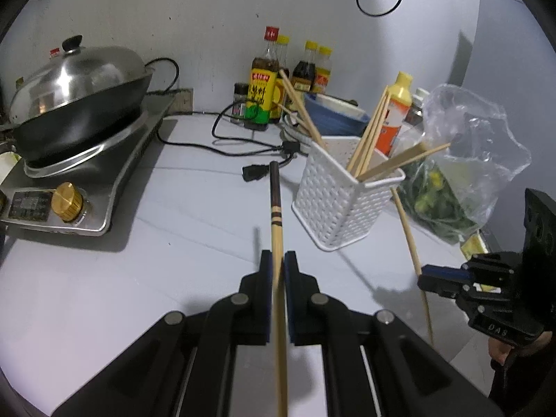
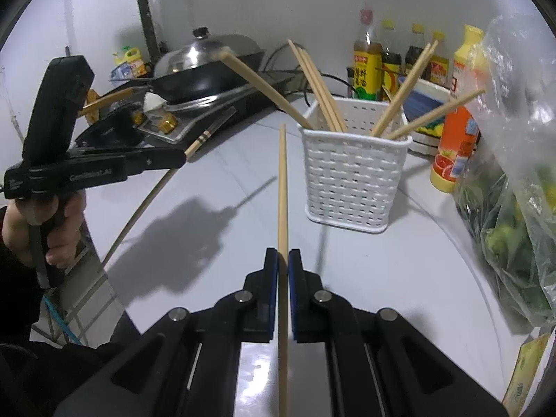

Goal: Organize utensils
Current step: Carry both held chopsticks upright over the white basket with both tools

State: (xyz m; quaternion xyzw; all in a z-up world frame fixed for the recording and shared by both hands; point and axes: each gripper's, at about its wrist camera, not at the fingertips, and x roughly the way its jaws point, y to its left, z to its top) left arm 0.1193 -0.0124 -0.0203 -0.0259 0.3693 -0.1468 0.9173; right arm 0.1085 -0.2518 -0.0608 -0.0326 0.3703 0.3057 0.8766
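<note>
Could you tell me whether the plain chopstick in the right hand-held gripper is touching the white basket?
Apart. The right wrist view shows the plain chopstick ending left of the white basket, with bare counter between them.

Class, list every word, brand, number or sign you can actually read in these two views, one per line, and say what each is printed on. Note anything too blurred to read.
"DAS": embossed on the right gripper body; last character uncertain.
Raised lettering on the left gripper arm: blurred, unreadable.
Labels on the sauce bottles and the orange bottle: print visible, too blurred to read.
Stove control panel: markings too small.
</note>
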